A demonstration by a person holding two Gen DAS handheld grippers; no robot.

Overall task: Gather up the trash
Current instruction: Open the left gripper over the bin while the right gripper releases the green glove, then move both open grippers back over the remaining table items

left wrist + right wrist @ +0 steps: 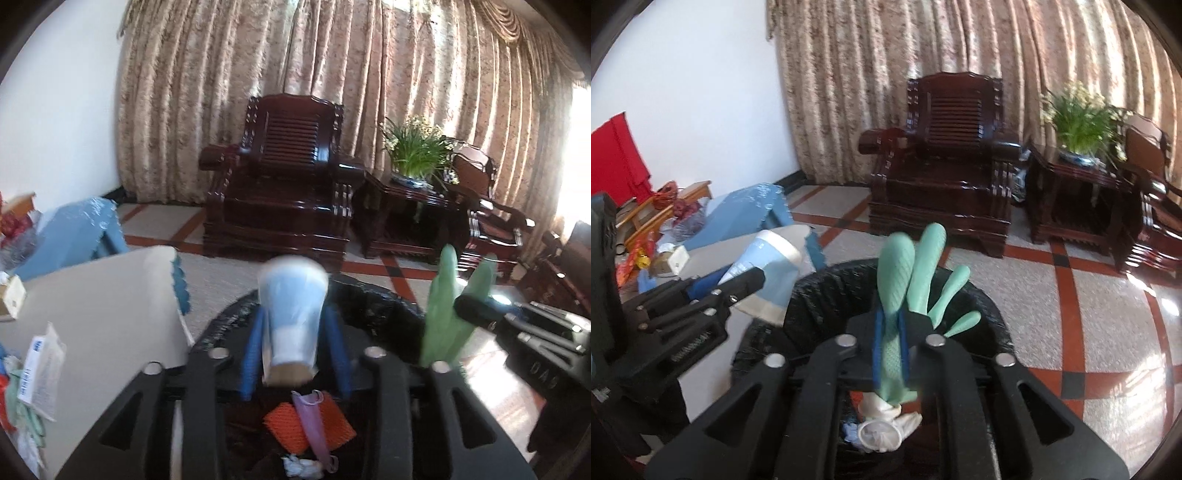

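Observation:
A pale blue and white paper cup (291, 317) sits blurred between the blue pads of my left gripper (295, 312), with a slight gap at each side; the jaws stand open. It hangs over a bin lined with a black bag (373, 295). In the bin lie an orange mesh piece (284, 424), a purple strip (314, 421) and white tissue (301, 465). In the right wrist view a green rubber glove (908, 266) stands between the pads of my right gripper (892, 314), which is open a little over the bin (820, 291). The cup (772, 266) and left gripper (746, 282) show at its left.
A white table (92, 295) with packets and clutter adjoins the bin on the left, a blue stool (74, 229) behind it. A dark wooden armchair (280, 177), a side table with a potted plant (417, 147) and a second chair stand before the curtains. The floor is tiled.

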